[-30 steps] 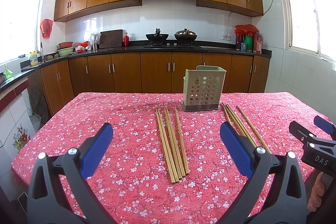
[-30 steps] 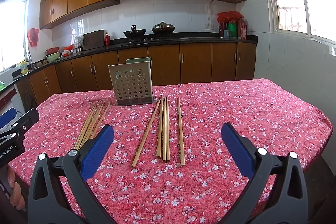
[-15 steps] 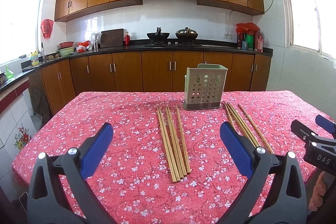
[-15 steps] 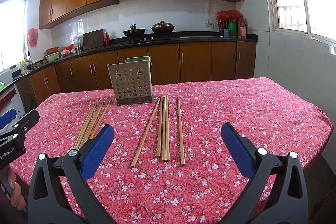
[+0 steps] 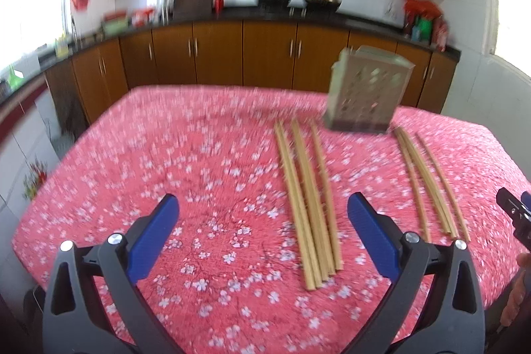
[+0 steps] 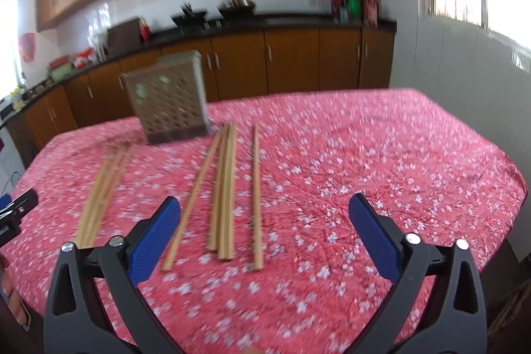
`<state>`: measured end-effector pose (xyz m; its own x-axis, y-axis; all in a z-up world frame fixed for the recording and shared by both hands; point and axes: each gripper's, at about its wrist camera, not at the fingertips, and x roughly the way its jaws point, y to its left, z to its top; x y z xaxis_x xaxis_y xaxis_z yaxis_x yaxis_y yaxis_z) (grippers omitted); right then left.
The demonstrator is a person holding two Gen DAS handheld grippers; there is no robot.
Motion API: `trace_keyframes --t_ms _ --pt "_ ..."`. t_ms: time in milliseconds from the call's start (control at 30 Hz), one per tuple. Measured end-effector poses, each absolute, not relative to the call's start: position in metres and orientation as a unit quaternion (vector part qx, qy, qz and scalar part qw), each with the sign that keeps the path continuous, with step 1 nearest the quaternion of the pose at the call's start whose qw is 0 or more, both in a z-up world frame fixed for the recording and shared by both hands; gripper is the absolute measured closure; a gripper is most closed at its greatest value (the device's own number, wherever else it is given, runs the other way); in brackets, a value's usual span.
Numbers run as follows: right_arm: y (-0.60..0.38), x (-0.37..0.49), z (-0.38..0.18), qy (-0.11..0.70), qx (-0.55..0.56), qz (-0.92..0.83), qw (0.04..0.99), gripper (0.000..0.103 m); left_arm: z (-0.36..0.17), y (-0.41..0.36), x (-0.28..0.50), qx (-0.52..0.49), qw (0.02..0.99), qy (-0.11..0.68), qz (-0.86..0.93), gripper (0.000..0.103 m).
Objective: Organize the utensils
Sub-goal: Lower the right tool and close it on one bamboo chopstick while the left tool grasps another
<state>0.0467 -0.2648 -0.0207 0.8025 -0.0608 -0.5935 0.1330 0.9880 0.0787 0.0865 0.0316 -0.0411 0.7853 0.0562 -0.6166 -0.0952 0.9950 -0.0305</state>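
Chopsticks [image 6: 225, 188] unlabelled; left claw [image 5: 262, 214] spread, right claw [image 6: 265, 214] closing (both empty).

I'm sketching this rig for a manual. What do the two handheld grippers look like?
Both look alike: the left gripper and the right gripper each have two black plastic arms with triangular cut-outs and silver screws, tipped with flat blue pads. No cables or sleeves show. Any lettering is too blurred to read.
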Motion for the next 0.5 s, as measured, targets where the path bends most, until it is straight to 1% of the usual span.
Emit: trace_keyframes --t_ms 33,67,100,133,167,233,267,300,333,367,400,433,500 --pt "-0.268 0.056 -0.024 0.323 0.06 -0.049 0.943 0.02 -0.045 0.037 0.097 -0.037 0.938 0.342 0.039 0.014" --pt "-0.271 0.067 -0.03 0.341 0.065 -0.042 0.937 0.032 -0.049 0.04 0.104 -0.04 0.934 0.354 0.038 0.018" --pt "-0.273 0.077 -0.035 0.358 0.07 -0.035 0.93 0.038 -0.052 0.043 0.111 -0.044 0.93 0.364 0.037 0.026" --pt "-0.275 0.089 -0.041 0.378 0.078 -0.026 0.922 0.048 -0.056 0.046 0.118 -0.048 0.925 0.377 0.032 0.031" --pt "-0.276 0.098 -0.047 0.395 0.084 -0.019 0.915 0.056 -0.059 0.047 0.123 -0.052 0.921 0.386 0.028 0.033" --pt "-0.276 0.115 -0.057 0.419 0.088 -0.014 0.903 0.063 -0.066 0.048 0.133 -0.055 0.913 0.404 0.021 0.041" --pt "-0.276 0.12 -0.061 0.427 0.089 -0.013 0.9 0.066 -0.069 0.047 0.136 -0.055 0.91 0.41 0.017 0.043" --pt "-0.275 0.125 -0.067 0.437 0.087 -0.014 0.895 0.068 -0.072 0.046 0.138 -0.054 0.908 0.416 0.013 0.047" --pt "-0.275 0.129 -0.07 0.446 0.084 -0.014 0.891 0.074 -0.075 0.044 0.14 -0.053 0.905 0.423 0.005 0.052" --pt "-0.273 0.132 -0.076 0.458 0.08 -0.015 0.885 0.084 -0.077 0.041 0.143 -0.051 0.902 0.429 -0.002 0.055" --pt "-0.273 0.133 -0.079 0.459 0.076 -0.019 0.885 0.086 -0.08 0.038 0.145 -0.049 0.899 0.434 -0.007 0.061" --pt "-0.273 0.135 -0.079 0.454 0.071 -0.023 0.888 0.093 -0.083 0.035 0.147 -0.046 0.896 0.442 -0.014 0.067" --pt "-0.274 0.134 -0.08 0.454 0.07 -0.025 0.888 0.094 -0.089 0.03 0.152 -0.044 0.889 0.455 -0.022 0.073"
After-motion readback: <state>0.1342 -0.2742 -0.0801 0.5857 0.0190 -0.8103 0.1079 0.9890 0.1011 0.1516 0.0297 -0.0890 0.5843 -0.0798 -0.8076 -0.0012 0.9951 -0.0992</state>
